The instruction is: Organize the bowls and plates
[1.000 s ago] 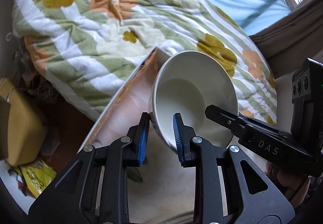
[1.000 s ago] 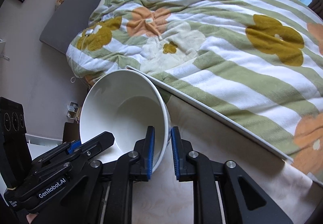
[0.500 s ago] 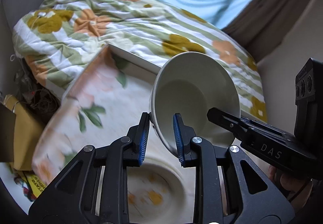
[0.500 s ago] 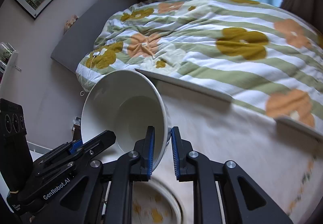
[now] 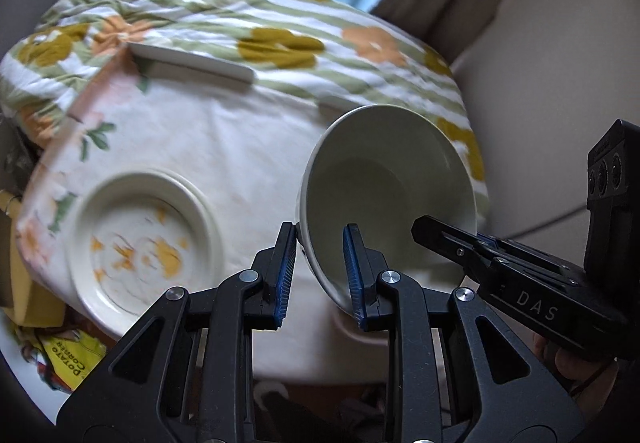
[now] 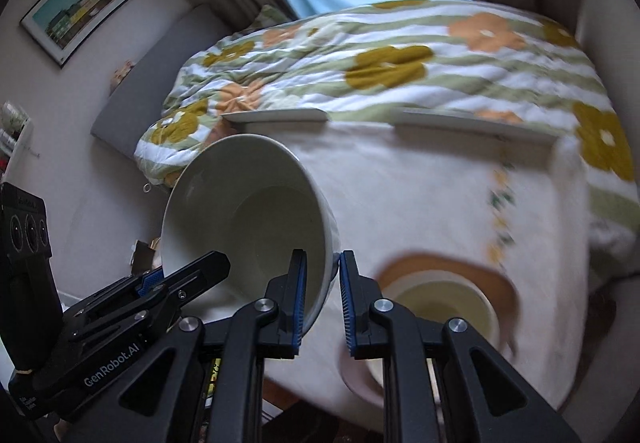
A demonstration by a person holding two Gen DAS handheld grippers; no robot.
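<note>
A plain white bowl [image 5: 392, 183] is held tilted in the air above the table by both grippers. My left gripper [image 5: 320, 275] is shut on its left rim. My right gripper [image 6: 322, 303] is shut on its right rim; the bowl also shows in the right wrist view [image 6: 248, 211]. A cream plate with yellow flower marks [image 5: 140, 243] lies on the table at the left. A small cream bowl on a brown plate [image 6: 444, 307] sits on the table below the right gripper.
The table [image 5: 240, 139] has a white floral cloth. A bed with a striped flower quilt [image 5: 280, 27] lies right behind it. A snack bag [image 5: 68, 359] lies on the floor at the left. A wall stands at the right.
Both grippers have lifted the bowl and drawn back from the bed, so the table, the flowered plate and the small bowl have come into view.
</note>
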